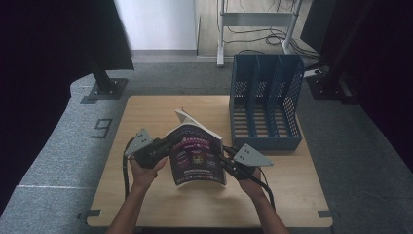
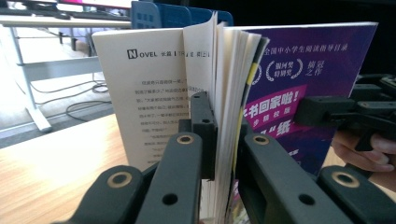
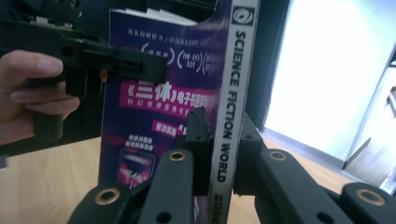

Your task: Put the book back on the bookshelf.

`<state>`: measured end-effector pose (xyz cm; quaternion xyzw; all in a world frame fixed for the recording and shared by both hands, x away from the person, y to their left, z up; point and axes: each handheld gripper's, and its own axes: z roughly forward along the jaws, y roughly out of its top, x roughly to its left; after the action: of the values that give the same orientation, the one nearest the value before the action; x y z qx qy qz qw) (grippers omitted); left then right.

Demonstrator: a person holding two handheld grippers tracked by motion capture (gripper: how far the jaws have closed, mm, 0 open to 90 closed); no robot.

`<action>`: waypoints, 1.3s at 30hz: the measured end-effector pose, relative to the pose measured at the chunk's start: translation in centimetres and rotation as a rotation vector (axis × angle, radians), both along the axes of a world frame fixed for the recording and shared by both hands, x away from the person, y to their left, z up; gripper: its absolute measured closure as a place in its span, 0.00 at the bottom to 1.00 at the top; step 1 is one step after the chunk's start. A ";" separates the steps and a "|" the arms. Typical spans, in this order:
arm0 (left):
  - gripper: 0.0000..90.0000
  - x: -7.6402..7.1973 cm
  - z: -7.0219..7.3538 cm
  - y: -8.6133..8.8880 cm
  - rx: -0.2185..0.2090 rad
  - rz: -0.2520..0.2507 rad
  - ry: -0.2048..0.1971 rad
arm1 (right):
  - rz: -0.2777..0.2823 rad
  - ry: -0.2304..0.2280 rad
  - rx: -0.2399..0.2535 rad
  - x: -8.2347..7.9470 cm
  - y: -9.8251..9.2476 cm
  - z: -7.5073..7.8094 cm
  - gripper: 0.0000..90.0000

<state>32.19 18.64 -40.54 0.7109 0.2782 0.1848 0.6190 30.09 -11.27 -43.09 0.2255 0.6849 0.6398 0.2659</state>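
Both grippers clamp the magazine (image 1: 197, 155): left gripper (image 2: 223, 140) on its page edge, right gripper (image 3: 218, 140) on its spine.

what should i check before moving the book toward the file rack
1. Left gripper clamped on the book's page edge: ok, jaws closed on the pages in the left gripper view.
2. Right gripper clamped on the spine: ok.
3. All pages held: not ok, the front cover and some leaves fan loose beside the left jaws.
4. Book off the table: cannot tell, its bottom edge is hidden.
5. File rack slots free: ok, all three look empty from the high view.
6. Rack upright, openings facing up: ok.
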 end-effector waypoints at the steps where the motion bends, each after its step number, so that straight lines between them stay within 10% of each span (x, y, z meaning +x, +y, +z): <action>1: 0.97 -0.1 0.0 -0.1 0.004 -0.009 -0.001 | 0.003 0.008 -0.009 -0.1 -0.2 -0.1 0.85; 11: 0.98 -0.4 -0.1 -0.3 0.001 -0.046 -0.001 | 0.031 0.100 -0.050 1.2 0.6 0.4 0.64; 21: 0.90 -0.2 -0.6 0.1 0.006 0.003 0.006 | -0.004 0.136 -0.129 1.6 2.2 1.2 0.90; 31: 0.61 -0.1 -1.5 0.9 0.025 0.083 0.039 | 0.019 0.149 -0.114 1.7 2.0 1.2 0.91; 39: 0.56 -0.9 -2.8 1.4 0.079 0.113 0.060 | 0.010 0.175 -0.084 1.9 1.9 1.4 0.91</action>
<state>31.25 20.05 -43.32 0.7230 0.3285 0.2090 0.5706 31.95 -9.37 -41.64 0.2657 0.7329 0.5897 0.2111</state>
